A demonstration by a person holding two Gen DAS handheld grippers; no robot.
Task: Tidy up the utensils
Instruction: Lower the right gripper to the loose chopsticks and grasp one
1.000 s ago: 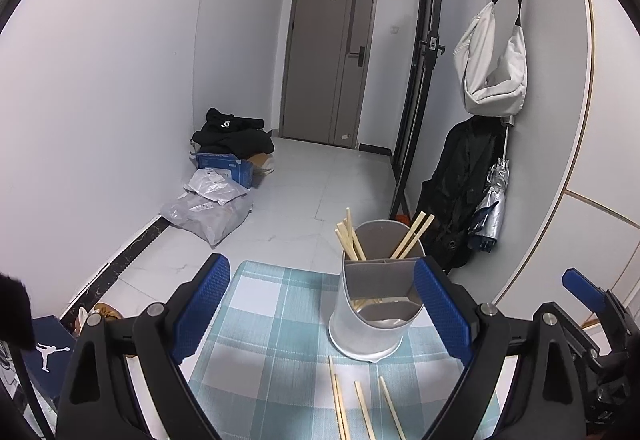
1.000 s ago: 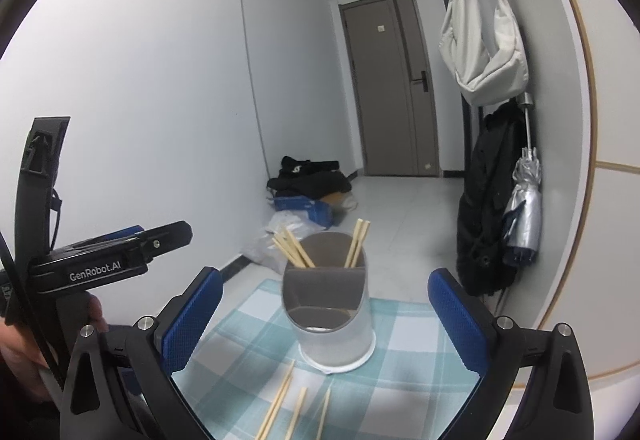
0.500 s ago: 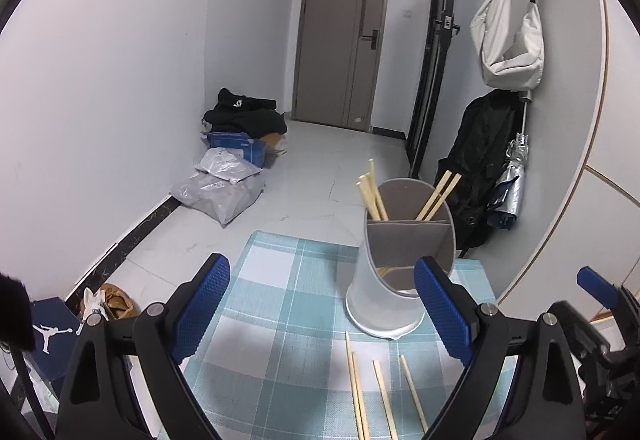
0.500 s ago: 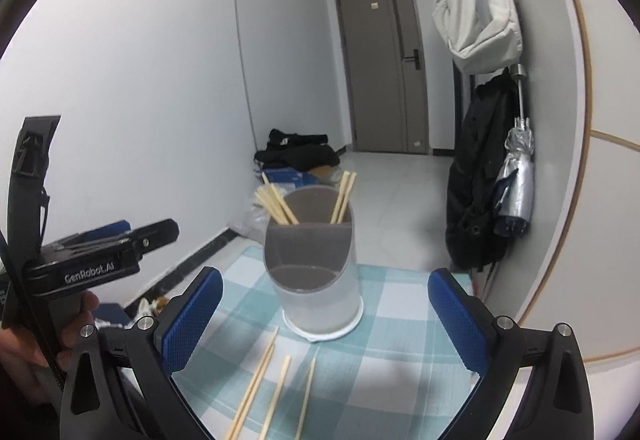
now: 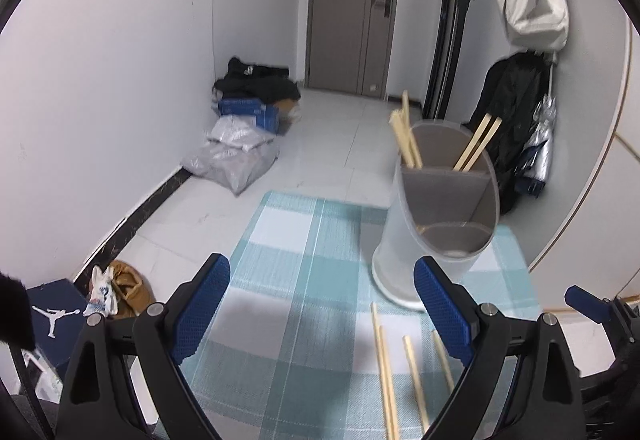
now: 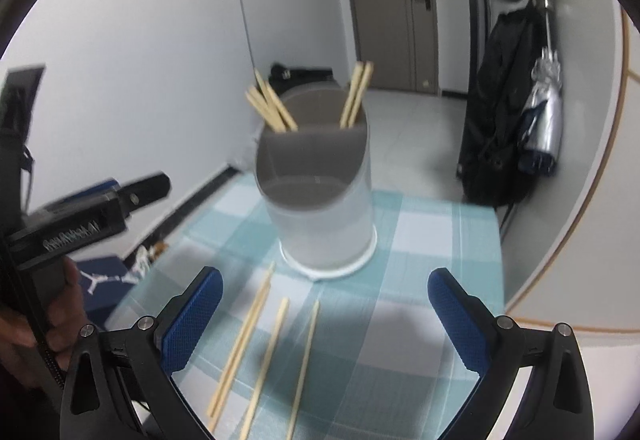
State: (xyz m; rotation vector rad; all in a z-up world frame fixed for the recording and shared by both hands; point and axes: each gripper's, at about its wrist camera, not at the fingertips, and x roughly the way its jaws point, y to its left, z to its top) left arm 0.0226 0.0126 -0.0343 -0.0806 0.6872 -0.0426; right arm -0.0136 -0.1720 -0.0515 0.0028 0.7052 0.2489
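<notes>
- The left gripper, black-armed with blue textured pads, has its jaws spread wide and holds nothing; it hangs above the near part of a teal-and-white checked tablecloth.
- The right gripper, of the same build, is likewise wide open and empty, above the same cloth.
- A tall white translucent plastic utensil holder with a grey divided insert stands upright on the far right part of the cloth in the left wrist view; in the right wrist view it stands centred, beyond the open fingers.
- Light wooden chopsticks stand in the holder's far compartments: a bunch leaning left and a pair leaning right. The near compartment looks empty in the right wrist view, though that view is somewhat blurred.
- Loose wooden chopsticks lie flat on the cloth just near of the holder, roughly parallel and pointing towards it; the right wrist view shows about four, two of them side by side at the left. In the left wrist view they lie between the gripper's fingers, nearer the right one.
- A person's hand grips the left gripper's handle at the left edge of the right wrist view.
- Beyond the table: a white tiled floor, a brown-grey door, a white bag hanging on the right wall and a pile of dark clothes and plastic bags by the left wall.
</notes>
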